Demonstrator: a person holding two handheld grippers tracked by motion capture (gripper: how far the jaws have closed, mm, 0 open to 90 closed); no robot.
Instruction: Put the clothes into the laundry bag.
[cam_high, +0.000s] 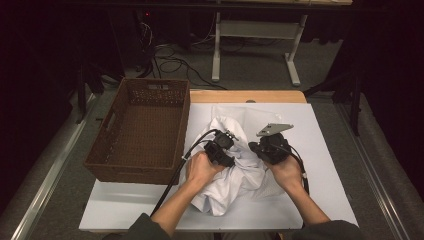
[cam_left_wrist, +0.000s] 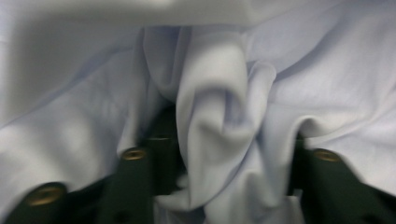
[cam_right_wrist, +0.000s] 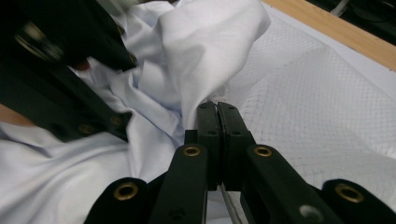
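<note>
A crumpled white garment (cam_high: 235, 175) lies on the white table top (cam_high: 325, 170) in front of the person. My left gripper (cam_high: 227, 137) is down in the cloth; in the left gripper view its jaws stand apart (cam_left_wrist: 229, 154) with a loose upright fold of the garment (cam_left_wrist: 210, 93) between them. My right gripper (cam_high: 256, 147) sits just to the right of it. In the right gripper view its jaws (cam_right_wrist: 217, 109) are pressed together, pinching an edge of the white cloth (cam_right_wrist: 201, 46) at the tips. The left gripper (cam_right_wrist: 56, 60) looms blurred at the upper left there.
A brown woven basket (cam_high: 155, 82) stands empty on the table's left side, close to the left hand. A meshed white layer (cam_right_wrist: 303, 93) spreads right of the right jaws. The wooden table edge (cam_high: 245, 96) runs along the far side, with desk legs and cables on the floor beyond.
</note>
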